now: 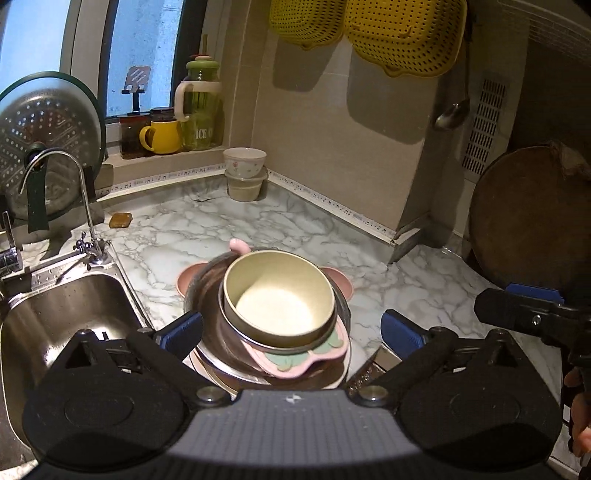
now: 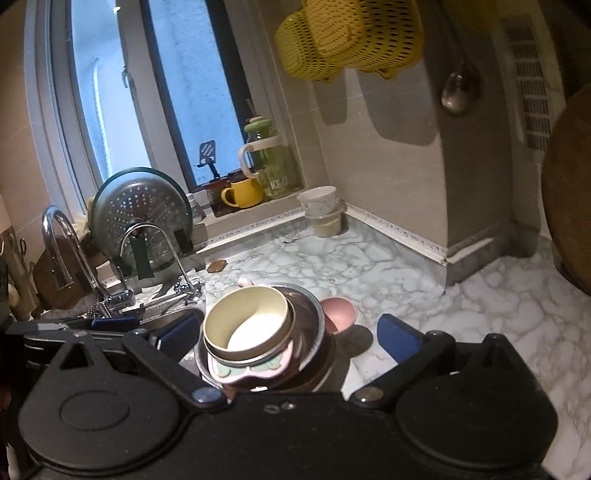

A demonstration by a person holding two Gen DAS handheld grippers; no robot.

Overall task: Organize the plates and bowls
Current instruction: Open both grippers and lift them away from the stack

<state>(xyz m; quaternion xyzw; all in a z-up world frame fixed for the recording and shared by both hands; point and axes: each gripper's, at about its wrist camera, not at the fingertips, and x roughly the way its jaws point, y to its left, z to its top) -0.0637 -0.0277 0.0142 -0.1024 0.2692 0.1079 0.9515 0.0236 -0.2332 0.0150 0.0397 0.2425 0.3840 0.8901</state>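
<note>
left gripper: tilted down, jaws wide, empty, pads flank stack | right gripper: same, wide, empty | cream bowl: atop pink plate, in steel bowl, apparently on worktop beside sink

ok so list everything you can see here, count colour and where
cream bowl: one, pale yellow-cream, top of the stack on the counter
steel bowl: one, silver, under the cream bowl
pink dishes: at least two, pink, within and behind the stack
corner bowls: two stacked, white on beige, far counter corner
yellow mug: one, yellow, window sill
green jug: one, green glass, sill beside the mug
colanders: two, yellow, hanging on the wall
ladle: one, steel, hanging
sink: one, steel, left of the stack
tap: one, chrome, behind the sink
round board: one, brown, far right
left gripper: fingers open, either side of the stack
right gripper: fingers open, either side of the stack
</note>
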